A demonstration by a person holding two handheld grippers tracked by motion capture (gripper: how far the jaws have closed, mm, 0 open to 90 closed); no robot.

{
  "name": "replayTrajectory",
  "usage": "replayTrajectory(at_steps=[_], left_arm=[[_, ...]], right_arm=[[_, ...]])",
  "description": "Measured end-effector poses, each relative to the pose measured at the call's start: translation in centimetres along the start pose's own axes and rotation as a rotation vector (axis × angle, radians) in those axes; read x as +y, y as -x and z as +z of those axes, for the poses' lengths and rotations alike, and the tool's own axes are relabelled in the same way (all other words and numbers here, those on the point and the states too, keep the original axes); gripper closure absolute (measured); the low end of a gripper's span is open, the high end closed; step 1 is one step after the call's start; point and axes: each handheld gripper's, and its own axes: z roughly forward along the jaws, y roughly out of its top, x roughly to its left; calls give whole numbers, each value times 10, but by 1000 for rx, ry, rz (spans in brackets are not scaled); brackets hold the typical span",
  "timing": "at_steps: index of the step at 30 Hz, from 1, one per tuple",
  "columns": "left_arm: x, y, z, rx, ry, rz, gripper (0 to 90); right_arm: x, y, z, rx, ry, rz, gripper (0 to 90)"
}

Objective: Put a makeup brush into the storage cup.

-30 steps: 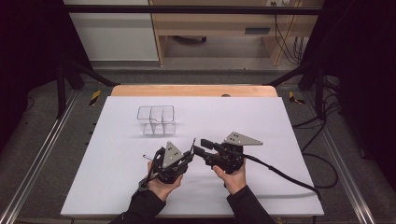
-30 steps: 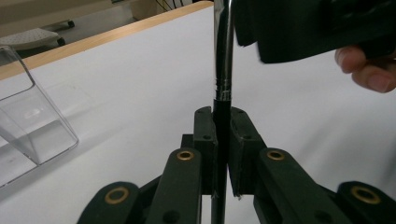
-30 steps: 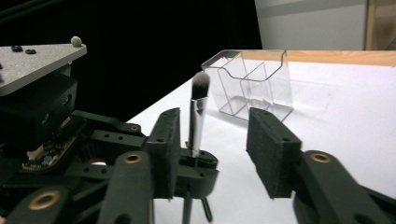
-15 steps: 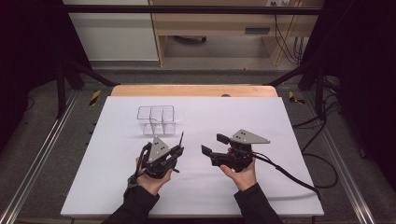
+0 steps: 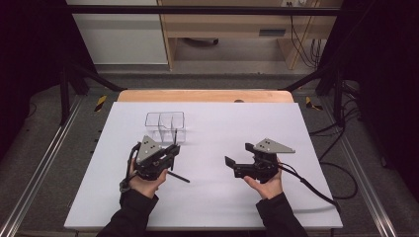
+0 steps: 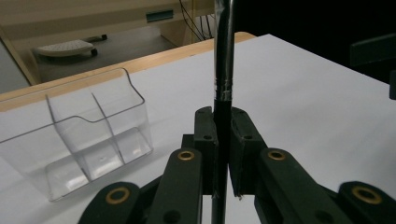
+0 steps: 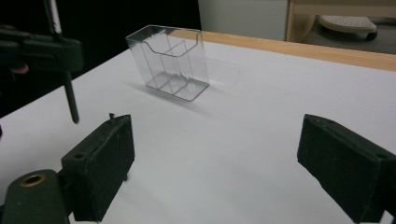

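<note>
Nearest the person, two dark sleeves came in over the table's white top, each hand carrying a gripper. The left gripper had its jaws pressed tight on a black pen, pinching it across the barrel; in the left gripper view the pen ran up between the two pads, with a silver band just above them. From above, the pen's lower end stuck out toward the person, slanting over the white surface, while its upper end rose toward the holder. Well apart to the right, the right gripper pointed toward the left one with its jaws spread wide, having just been opening, and nothing lay between them; in the right gripper view only bare tabletop showed between the two pads. Beyond the left gripper, a clear plastic holder stood upright on the table, split by thin walls into compartments, all empty. It sat just past the pen's upper end. Behind the table were a wooden edge, a cabinet and cables on the floor.
</note>
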Motion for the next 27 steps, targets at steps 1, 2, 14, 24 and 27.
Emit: replayTrajectory(at_steps=[1, 2, 14, 24, 27], left_arm=[[1, -3, -1, 5, 1, -1, 823], [3, -7, -4, 11, 3, -6, 823], [13, -33, -12, 55, 27, -43, 823], [24, -51, -12, 80, 50, -57, 823], [28, -54, -8, 83, 43, -52, 823]], right_arm=[[-1, 1, -1, -3, -2, 2, 106], [-2, 3, -1, -8, -4, 5, 101], [-8, 13, -7, -62, -37, -12, 75], [-16, 25, -18, -105, -52, -15, 65], [-18, 29, -22, -122, -55, -12, 64]])
